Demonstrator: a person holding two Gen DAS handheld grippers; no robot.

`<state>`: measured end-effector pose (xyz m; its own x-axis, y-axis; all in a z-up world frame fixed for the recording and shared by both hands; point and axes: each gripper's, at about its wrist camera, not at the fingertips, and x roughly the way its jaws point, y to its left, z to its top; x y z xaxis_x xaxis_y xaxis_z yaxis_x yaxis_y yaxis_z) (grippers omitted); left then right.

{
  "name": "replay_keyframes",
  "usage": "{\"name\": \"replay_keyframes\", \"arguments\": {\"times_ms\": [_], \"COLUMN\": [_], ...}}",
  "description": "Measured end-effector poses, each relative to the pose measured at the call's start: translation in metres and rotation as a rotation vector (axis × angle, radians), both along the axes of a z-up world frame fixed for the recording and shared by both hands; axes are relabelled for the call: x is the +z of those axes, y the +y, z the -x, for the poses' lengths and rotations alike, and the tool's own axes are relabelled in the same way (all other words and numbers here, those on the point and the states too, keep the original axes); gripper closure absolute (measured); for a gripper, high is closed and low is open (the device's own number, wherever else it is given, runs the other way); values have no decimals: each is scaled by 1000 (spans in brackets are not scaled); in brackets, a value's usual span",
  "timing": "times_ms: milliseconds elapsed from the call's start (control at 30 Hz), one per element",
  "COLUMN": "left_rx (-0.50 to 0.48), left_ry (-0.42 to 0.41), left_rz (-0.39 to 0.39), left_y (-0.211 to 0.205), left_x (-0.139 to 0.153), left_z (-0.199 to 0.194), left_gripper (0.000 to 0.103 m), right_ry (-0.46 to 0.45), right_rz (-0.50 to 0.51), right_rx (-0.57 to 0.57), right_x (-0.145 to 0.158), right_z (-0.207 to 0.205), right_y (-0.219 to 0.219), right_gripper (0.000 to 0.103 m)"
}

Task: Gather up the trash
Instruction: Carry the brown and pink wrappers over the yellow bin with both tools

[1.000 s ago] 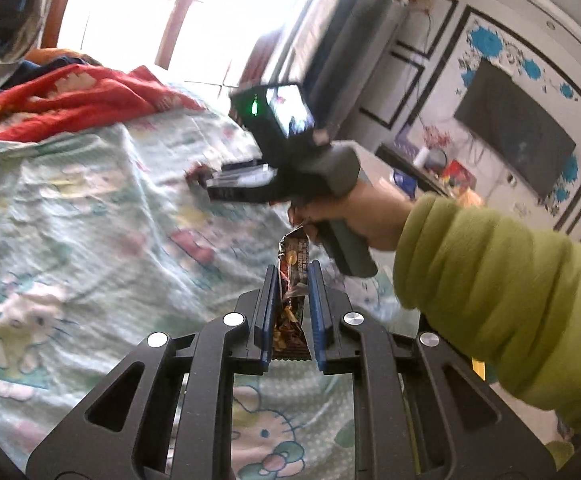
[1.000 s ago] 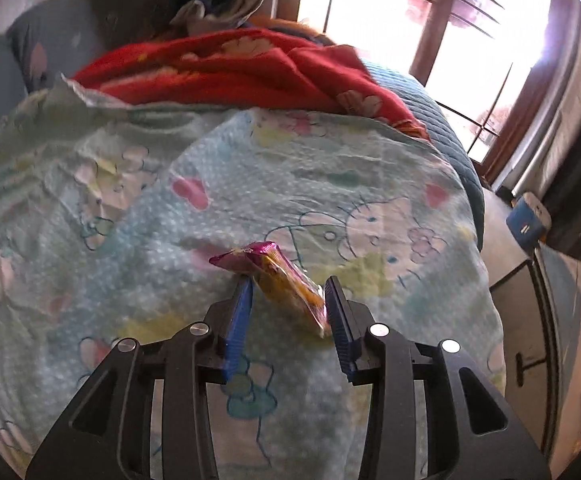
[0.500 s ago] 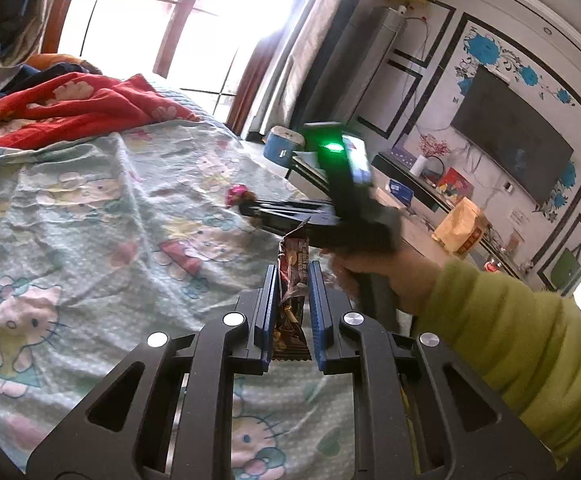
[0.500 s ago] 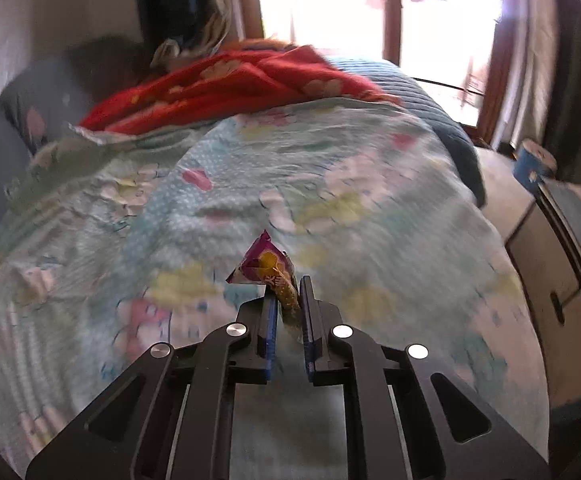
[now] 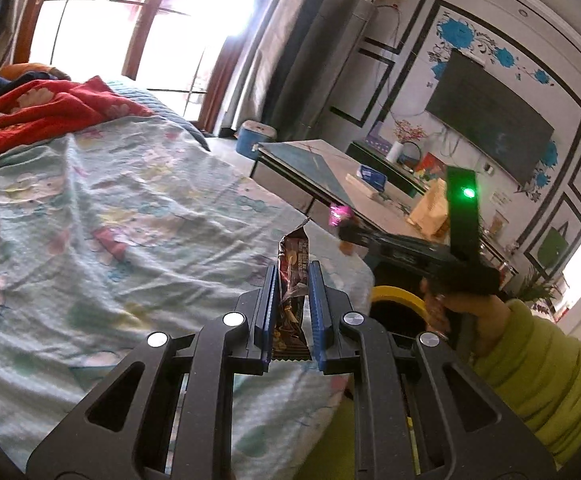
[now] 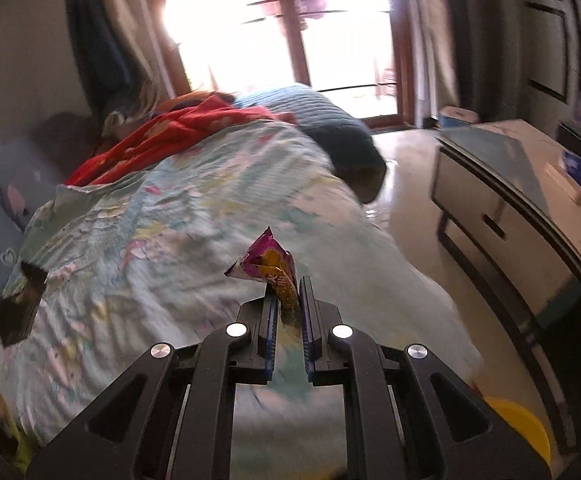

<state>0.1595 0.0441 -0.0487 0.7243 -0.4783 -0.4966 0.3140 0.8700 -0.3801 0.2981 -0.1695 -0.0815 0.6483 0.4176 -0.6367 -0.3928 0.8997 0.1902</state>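
**Both wrappers picked up, bin drop still to go**

Low centre, the left gripper [image 5: 293, 312] is pinched on a dark brown foil snack wrapper [image 5: 293, 276]. The right gripper [image 6: 288, 312] is clamped on a crinkled pink-and-yellow candy wrapper [image 6: 268, 266]. A second ago that one was still on the bedsheet [image 5: 102, 216]. A yellow-rimmed bin [image 5: 398, 298] is seen beyond, lower right.

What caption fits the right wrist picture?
Right gripper pinching a pink-and-yellow wrapper above the cartoon bedsheet.

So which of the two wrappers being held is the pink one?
The pink-and-yellow wrapper in the right gripper; the left gripper holds a dark brown wrapper.
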Motion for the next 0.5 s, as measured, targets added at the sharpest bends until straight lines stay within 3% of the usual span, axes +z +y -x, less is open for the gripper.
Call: {"name": "replay_keyframes", "arguments": {"times_ms": [500], "left_rx": [-109], "left_ry": [-21], "left_rz": [-31], "left_y": [-76], "left_x": [0], "left_z": [5], "left_gripper": [93], "right_ry": [6], "right_rz": [-51], "right_rx": [-148], "right_x": [0], "right_z": [89], "right_y": [-104], "right_gripper": [92]}}
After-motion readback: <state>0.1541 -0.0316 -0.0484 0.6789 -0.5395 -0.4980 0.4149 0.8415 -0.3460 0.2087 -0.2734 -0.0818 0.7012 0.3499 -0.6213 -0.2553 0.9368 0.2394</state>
